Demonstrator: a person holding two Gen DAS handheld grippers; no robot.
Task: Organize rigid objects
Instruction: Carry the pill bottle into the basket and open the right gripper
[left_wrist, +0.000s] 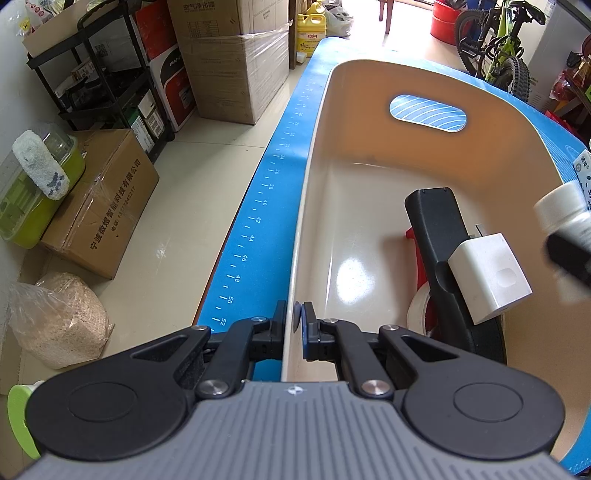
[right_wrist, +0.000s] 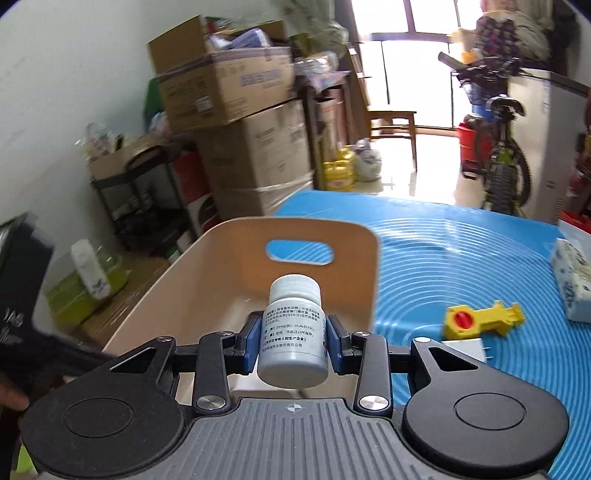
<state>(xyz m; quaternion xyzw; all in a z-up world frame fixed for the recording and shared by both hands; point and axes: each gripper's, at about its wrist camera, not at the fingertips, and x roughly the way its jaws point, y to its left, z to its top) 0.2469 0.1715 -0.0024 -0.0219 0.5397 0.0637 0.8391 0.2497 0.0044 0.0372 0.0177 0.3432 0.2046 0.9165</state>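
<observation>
Two grippers: right gripper (right_wrist: 291, 341) clamps pill bottle (right_wrist: 293, 328) mid-body; left gripper (left_wrist: 293, 323) pinches bin (left_wrist: 295, 236) wall.
Handling: bottle looks light, rigid, slick; label zone is probably the best hold.

The bench (right_wrist: 461, 258) is wearing a blue mat. A beige bin (right_wrist: 229, 258), a yellow tool (right_wrist: 484, 317) and a patterned pack (right_wrist: 572, 284) are lying on it.

White pill bottle (right_wrist: 293, 332), ribbed cap, printed label, is sitting clamped between the pads of the right hand-held gripper (right_wrist: 291, 341), cap pointing away from it. Beige bin (left_wrist: 369, 236) with oval handle cutout is standing just ahead of that gripper; the left hand-held gripper (left_wrist: 291, 325) is pinching its near wall. Inside the bin, right of the left gripper: white cube adapter (left_wrist: 489, 277) is lying on a black elongated object (left_wrist: 439, 229).
</observation>
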